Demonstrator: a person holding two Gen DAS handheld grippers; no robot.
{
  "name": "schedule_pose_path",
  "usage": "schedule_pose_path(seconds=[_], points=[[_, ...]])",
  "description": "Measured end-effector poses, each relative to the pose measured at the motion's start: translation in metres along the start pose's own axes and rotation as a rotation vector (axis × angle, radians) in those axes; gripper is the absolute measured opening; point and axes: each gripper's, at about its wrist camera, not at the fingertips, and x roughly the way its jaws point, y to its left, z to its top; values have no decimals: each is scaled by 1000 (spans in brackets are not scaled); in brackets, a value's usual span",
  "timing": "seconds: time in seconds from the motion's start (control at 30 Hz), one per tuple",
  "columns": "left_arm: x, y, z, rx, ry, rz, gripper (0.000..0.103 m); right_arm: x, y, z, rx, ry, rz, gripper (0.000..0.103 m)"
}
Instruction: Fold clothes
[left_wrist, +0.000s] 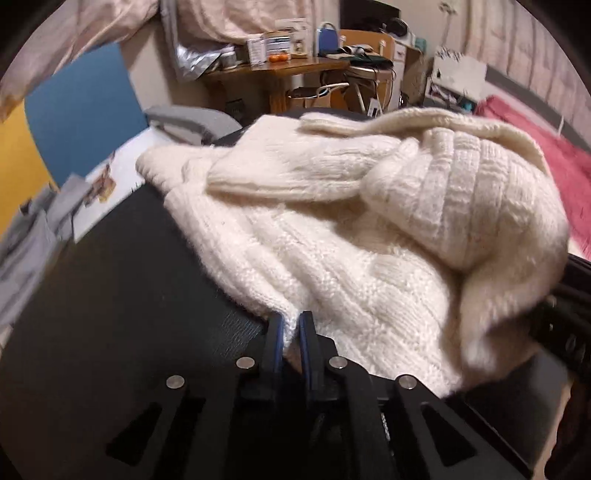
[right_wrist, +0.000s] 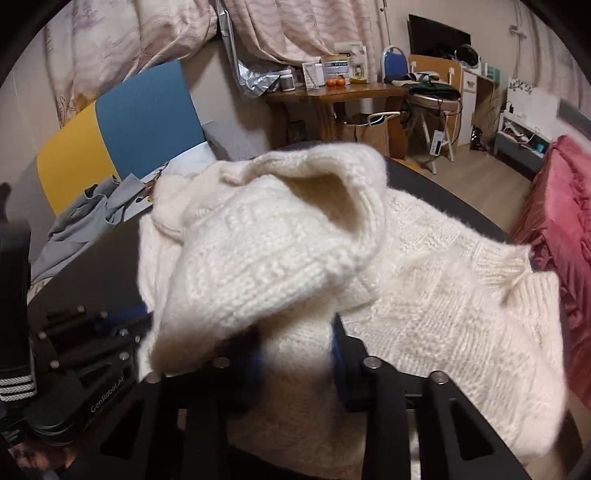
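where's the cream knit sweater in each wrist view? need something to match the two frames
Left wrist: the cream chunky-knit sweater fills centre and right on the black table; the left gripper pinches its near edge.
Right wrist: it fills centre and lower right, draped over the right gripper.
Shared landmark: the wooden desk carrying two oranges, top centre.

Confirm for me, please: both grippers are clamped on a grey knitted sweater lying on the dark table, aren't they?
Not quite: the sweater is cream-white, not grey, as the left wrist view shows plainly. The rest holds: the left gripper pinches its edge, the right gripper grips a bunched fold, and it lies on the dark table.
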Motion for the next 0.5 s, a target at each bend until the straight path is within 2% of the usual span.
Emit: schedule_pose_path(seconds=[0.27,0.37,0.5], points=[[-24,32,4,-117,-54,-79,5,-15,28,41,-35,37,136,23],[-34,47,2,-159,-83,-103,5,-14,66,38,-38,57,222,23],[-50,93,-3,-228,-128,-111,0,-15,120,30,-54,81,339,23]])
